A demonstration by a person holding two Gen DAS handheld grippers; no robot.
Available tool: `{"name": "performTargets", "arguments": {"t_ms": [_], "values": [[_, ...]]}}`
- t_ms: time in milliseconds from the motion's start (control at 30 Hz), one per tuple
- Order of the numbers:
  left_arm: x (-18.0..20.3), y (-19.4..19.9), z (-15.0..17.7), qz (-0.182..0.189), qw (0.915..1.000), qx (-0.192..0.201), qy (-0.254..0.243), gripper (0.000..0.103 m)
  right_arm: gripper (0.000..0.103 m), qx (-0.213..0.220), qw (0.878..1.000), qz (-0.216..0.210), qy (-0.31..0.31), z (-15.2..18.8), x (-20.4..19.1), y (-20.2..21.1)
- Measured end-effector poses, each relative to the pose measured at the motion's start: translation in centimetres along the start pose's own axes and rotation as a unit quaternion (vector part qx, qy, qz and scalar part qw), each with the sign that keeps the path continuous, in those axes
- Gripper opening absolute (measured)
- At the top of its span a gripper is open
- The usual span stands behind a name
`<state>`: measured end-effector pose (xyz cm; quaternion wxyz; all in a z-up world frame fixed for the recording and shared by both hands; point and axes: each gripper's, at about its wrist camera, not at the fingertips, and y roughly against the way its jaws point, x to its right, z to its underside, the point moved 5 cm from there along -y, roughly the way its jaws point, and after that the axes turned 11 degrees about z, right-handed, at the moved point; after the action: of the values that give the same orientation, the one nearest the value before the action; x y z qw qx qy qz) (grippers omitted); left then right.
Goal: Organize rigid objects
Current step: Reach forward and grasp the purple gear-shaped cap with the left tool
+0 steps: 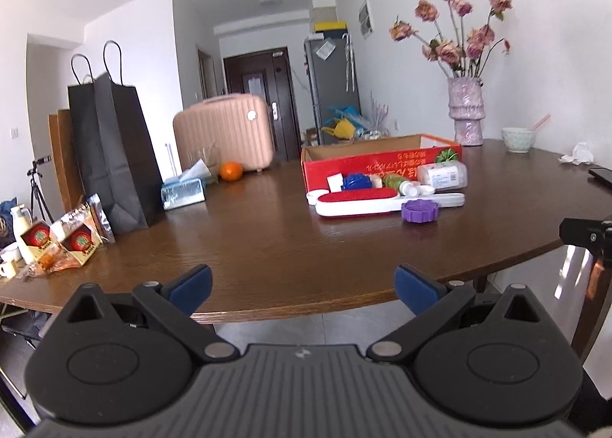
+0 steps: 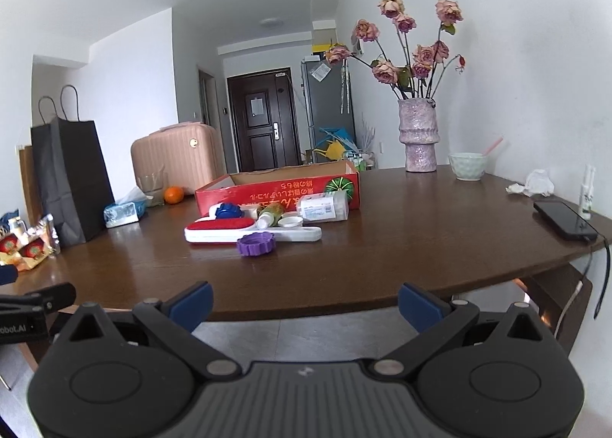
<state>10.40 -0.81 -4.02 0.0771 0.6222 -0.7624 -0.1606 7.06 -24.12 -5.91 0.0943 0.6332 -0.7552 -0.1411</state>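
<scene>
From the left wrist, the left gripper (image 1: 302,290) is held at the near edge of the brown table (image 1: 267,243), its blue-padded fingers (image 1: 193,287) spread wide with nothing between them. The things to sort lie well ahead and to the right of it, in a cluster in front of a red cardboard box (image 1: 382,162). A white-and-red brush (image 1: 359,201) lies flat nearest the gripper, with a purple lid (image 1: 420,211) just beside its right end. Behind the brush sit a blue round piece (image 1: 355,182), a green bottle (image 1: 397,183) on its side and a clear plastic container (image 1: 443,176), all close against the box front. Far left stands a black paper bag (image 1: 111,155).

From the right wrist, the right gripper (image 2: 306,304) also sits at the table's near edge, fingers (image 2: 419,306) wide apart and holding nothing. The same cluster lies ahead and to the left of it: the purple lid (image 2: 255,243) is closest, touching or just in front of the brush (image 2: 229,229), with the green bottle (image 2: 269,214) and clear container (image 2: 325,208) behind, against the red box (image 2: 279,189). A vase of flowers (image 2: 417,139) stands at the back right, and a phone (image 2: 564,223) lies at the right edge.
</scene>
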Motion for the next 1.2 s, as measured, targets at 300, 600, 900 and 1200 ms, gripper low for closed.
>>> {"name": "performTargets", "arguments": {"t_ms": [300, 600, 900, 1200], "values": [[-0.3, -6.7, -2.0, 0.044, 0.9969, 0.005, 0.065, 0.103, 0.103, -0.045, 0.998, -0.036, 0.020, -1.9, 0.6, -8.3], [5.2, -16.9, -4.9, 0.125, 0.9903, -0.054, 0.029, 0.103, 0.103, -0.110, 0.992, 0.039, 0.046, -3.5, 3.2, -16.5], [9.4, -23.3, -5.3, 0.149, 0.9848, -0.088, -0.016, 0.093, 0.083, -0.102, 0.995, -0.003, -0.013, -5.3, 6.1, -19.1], [7.2, -24.6, -4.6, 0.156, 0.9810, -0.113, 0.023, 0.054, 0.056, -0.109, 0.993, -0.049, -0.006, -6.4, 4.4, -21.5]]}}
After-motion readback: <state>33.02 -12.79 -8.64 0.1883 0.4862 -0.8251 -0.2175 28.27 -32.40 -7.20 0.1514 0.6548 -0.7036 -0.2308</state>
